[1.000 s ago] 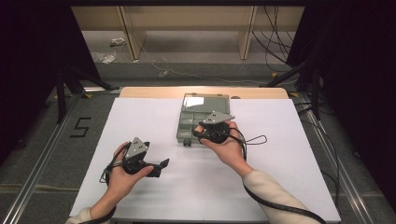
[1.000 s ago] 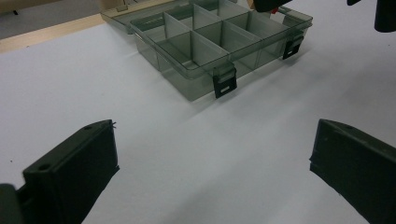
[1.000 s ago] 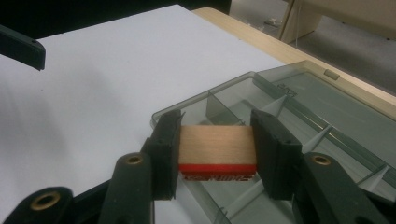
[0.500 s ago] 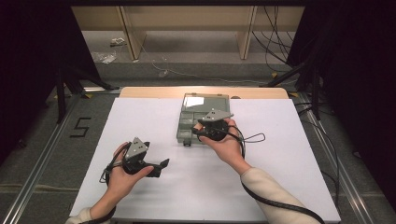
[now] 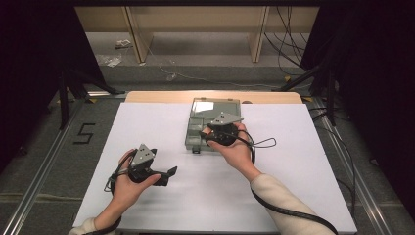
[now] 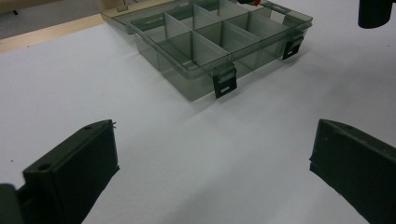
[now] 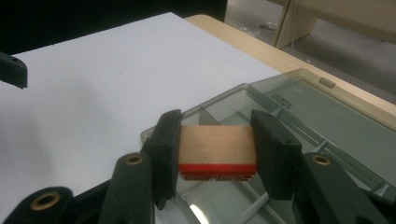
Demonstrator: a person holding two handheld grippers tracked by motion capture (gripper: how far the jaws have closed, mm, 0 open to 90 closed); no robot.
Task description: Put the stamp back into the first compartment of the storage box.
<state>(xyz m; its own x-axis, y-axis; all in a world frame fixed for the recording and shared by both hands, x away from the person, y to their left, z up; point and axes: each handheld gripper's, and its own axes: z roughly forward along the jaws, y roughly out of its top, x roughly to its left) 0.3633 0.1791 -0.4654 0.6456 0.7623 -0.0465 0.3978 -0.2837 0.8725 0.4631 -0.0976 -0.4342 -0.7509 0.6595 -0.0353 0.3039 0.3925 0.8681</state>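
Compared with the frames from a second and half a second before, nothing had shifted: both hands, both grippers and the box sat where they had been.

The right gripper (image 7: pixel 217 149) was clamped on a wooden block (image 7: pixel 216 143), pale wood with a red band along its lower edge and raised red lettering under that, like a stamp. The two black jaws pressed flat against the block's short ends. Directly below and ahead of the jaws lay the open smoky-grey compartment box (image 7: pixel 299 140); the block was held above its divided cells, with the hinged lid lying flat beyond the jaw tips. In the high view the right gripper (image 5: pixel 221 133) hovered over the box (image 5: pixel 196 128), at the near end of it.

The left gripper (image 6: pixel 212 158) stood with its jaws wide apart and nothing between them, only bare white table sheet (image 6: pixel 70 84) beneath. The box (image 6: pixel 205 46) lay ahead of its jaws, well apart from them, two black latches facing the gripper. In the high view the left gripper (image 5: pixel 164 175) rested low over the sheet (image 5: pixel 293 196), off to the left of the box, in the person's left hand (image 5: pixel 128 183).
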